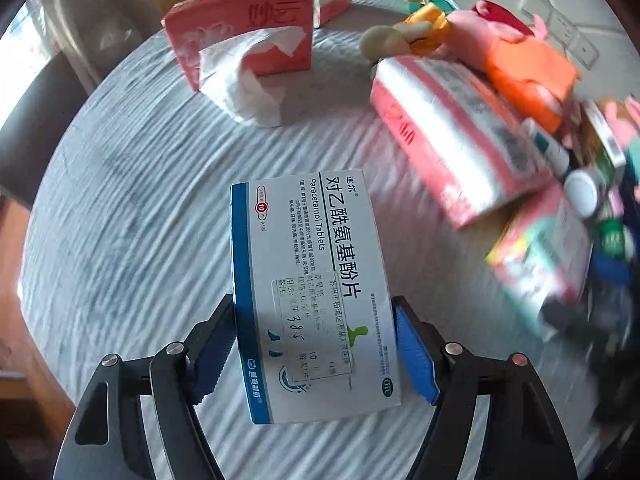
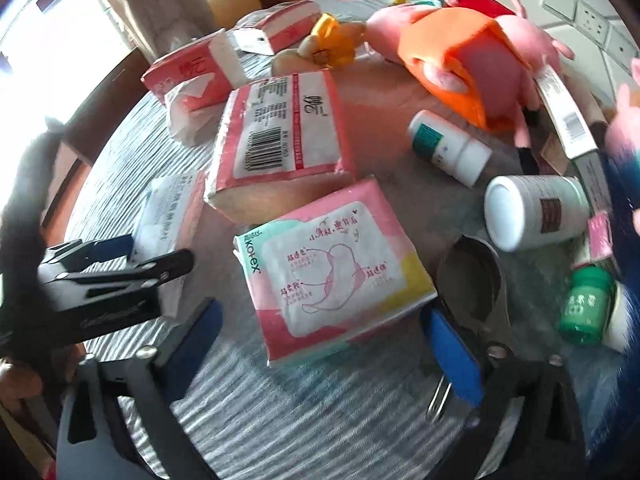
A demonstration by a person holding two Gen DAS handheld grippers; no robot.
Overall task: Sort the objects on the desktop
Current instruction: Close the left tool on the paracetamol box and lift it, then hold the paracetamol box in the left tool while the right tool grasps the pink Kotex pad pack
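Note:
My left gripper [image 1: 314,310] is shut on a white and blue paracetamol tablet box [image 1: 308,280], held above the grey striped tablecloth [image 1: 140,240]. In the right wrist view the same box [image 2: 172,212] and left gripper [image 2: 160,256] show at the left. My right gripper [image 2: 322,308] is open, its blue pads either side of a pink Kotex pad pack [image 2: 328,272] that lies on the cloth; I cannot tell whether they touch it.
An open pink tissue pack [image 1: 240,40] stands at the back, a sealed tissue pack [image 2: 280,136] in the middle. A pink plush pig [image 2: 472,60], two white bottles [image 2: 448,148] [image 2: 532,212], a green bottle [image 2: 586,304] and a metal cup [image 2: 472,276] crowd the right.

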